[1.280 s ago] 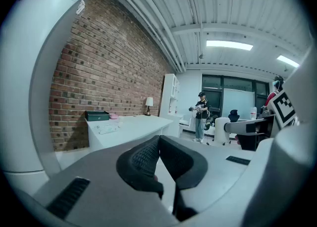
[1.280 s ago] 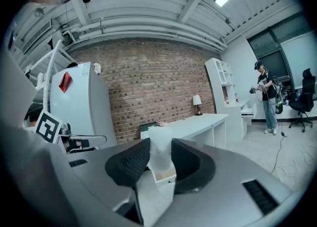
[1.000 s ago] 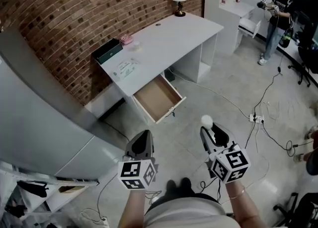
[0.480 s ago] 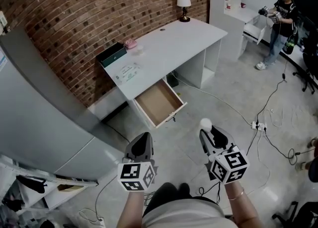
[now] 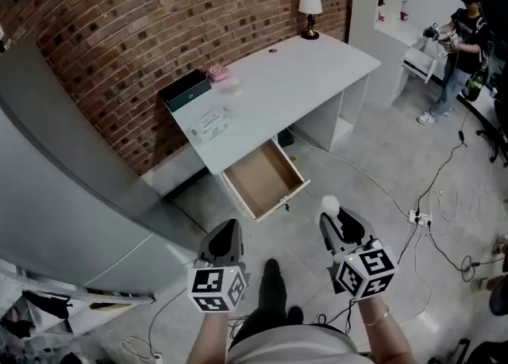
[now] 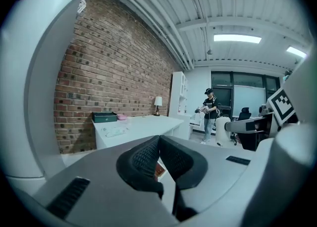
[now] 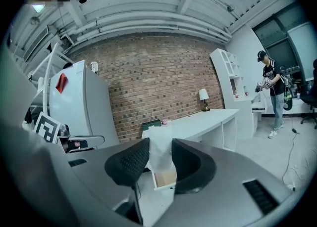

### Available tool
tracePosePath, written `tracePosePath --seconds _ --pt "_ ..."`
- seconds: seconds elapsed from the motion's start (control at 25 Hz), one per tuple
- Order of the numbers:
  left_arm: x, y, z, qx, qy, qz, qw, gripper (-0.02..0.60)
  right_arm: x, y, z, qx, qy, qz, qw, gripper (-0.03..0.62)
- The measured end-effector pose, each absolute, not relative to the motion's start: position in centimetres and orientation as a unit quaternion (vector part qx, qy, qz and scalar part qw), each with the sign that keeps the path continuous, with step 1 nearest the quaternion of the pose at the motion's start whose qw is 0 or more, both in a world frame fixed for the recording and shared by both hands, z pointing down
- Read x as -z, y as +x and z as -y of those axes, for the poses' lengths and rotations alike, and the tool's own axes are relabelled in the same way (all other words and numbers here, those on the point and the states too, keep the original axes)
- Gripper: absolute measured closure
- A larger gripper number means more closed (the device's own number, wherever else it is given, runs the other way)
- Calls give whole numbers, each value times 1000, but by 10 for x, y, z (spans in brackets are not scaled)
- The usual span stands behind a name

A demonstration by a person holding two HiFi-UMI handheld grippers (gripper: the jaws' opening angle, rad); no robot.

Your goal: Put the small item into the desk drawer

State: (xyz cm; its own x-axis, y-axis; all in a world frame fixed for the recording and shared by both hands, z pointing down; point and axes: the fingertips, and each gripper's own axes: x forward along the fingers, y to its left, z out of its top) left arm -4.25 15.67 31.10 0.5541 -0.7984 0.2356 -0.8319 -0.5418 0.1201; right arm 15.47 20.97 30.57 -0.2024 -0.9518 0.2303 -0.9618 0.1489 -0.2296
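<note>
Grippers in both hands, a person stands on a grey floor [image 5: 361, 166] facing a white desk [image 5: 298, 77] set against a brick wall [image 5: 151, 5]. The right gripper [image 5: 331, 217] pinches a small white item [image 5: 329, 203]. In the right gripper view the pale lump fills the gap between the two black pads, which press on it from both sides. The left gripper [image 5: 228, 228] carries nothing, its jaws pressed together at the tips.

The item is held above the floor, well apart from the desk and on the near side of the drawer [image 5: 266, 179]. The drawer stands pulled out from under the desktop, its brown wooden bottom in view.

On the desktop a dark green box [image 5: 184, 89] sits at the wall end, with a pink object [image 5: 220, 74] just beside it. A printed sheet [image 5: 212, 124] lies near the edge above the drawer. A lamp [image 5: 309, 4] with a white shade stands at the far end by the wall.

A grey cabinet [image 5: 55, 188] fills the left of the head view. Cables and a power strip [image 5: 418, 216] trail over the floor at right, and a second person [image 5: 463, 33] in dark clothes stands in the far corner.
</note>
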Motion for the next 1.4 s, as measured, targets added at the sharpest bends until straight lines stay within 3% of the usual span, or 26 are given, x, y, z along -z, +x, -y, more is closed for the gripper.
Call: tracePosePath --seconds 0.56,1.4 --pt "-339 -69 33 -75 875 458 140 560 -323 123 -12 -188 629 753 33 445" --pt "-378 -66 109 -98 862 469 166 560 -372 114 82 -225 602 761 91 445"
